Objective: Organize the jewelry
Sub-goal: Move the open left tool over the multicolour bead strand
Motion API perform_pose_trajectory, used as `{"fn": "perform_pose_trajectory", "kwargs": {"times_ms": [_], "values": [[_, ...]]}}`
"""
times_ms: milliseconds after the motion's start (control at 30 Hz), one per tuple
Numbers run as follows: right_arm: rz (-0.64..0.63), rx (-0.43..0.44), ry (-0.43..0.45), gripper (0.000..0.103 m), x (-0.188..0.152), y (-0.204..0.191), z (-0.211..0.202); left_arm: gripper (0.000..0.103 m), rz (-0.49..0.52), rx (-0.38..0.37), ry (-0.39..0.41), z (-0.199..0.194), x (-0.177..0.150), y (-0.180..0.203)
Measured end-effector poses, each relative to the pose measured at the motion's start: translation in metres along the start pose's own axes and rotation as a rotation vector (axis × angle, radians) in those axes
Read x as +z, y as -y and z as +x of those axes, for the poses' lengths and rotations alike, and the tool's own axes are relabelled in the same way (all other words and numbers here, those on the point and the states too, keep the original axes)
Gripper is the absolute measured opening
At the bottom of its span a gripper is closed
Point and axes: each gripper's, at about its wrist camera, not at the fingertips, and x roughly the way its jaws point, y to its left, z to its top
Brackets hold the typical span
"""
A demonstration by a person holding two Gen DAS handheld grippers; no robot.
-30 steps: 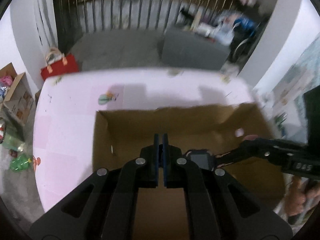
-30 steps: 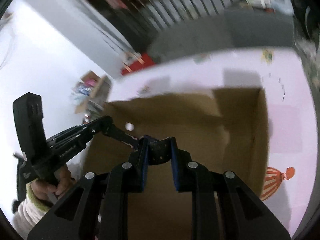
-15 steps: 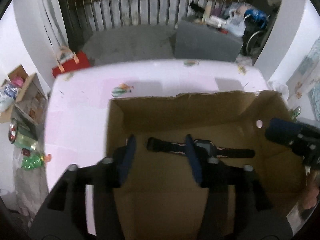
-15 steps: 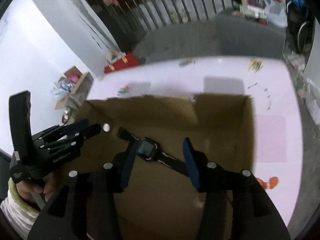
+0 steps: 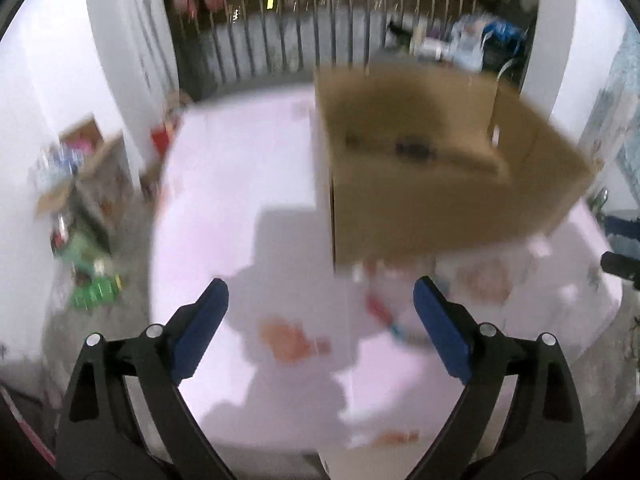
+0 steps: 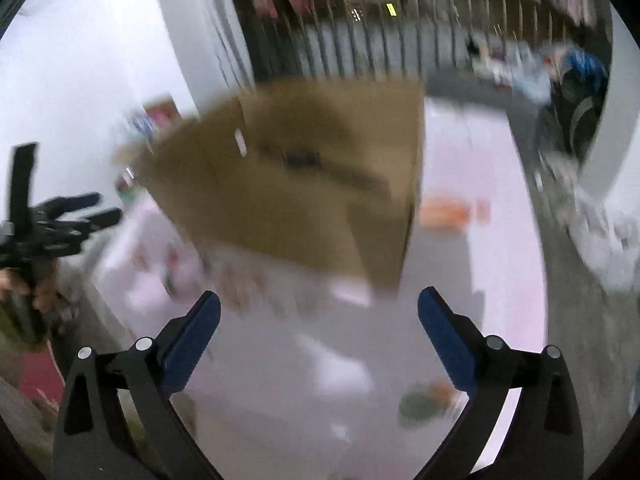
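Both sets of fingers opening, nothing between: left gripper (image 5: 320,308), right gripper (image 6: 319,314). Watch (image 5: 412,148) lies crosswise in box (image 5: 440,208), far ahead; neither nearer.

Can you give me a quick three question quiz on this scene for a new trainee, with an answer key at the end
1. True or false: the left gripper has something clamped between its blue pads.
2. Where does the dark watch lie? A) on the pink table, B) inside the cardboard box, C) in the right gripper.
3. Fill in: the cardboard box stands on a ____ coloured table.

Key:
1. False. Its jaws are opening and nothing is between them; the same goes for the right gripper.
2. B. It shows as a blurred dark shape on the box floor.
3. Pink.
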Motion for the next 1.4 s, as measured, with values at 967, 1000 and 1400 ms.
{"fn": "perform_pose_trajectory", "kwargs": {"times_ms": [967,1000,1400], "values": [[0.006,-0.070,0.037,0.097,-0.021,-0.017,0.022,0.096,0.039,-0.064,-0.088,0.058,-0.041,0.002],[0.006,-0.037,0.058,0.097,-0.020,-0.020,0.017,0.096,0.051,-0.072,-0.083,0.057,-0.041,0.001],[-0.039,0.321,0.101,0.062,0.024,-0.091,0.038,0.072,0.072,-0.225,0.135,0.022,-0.026,-0.002]]}}
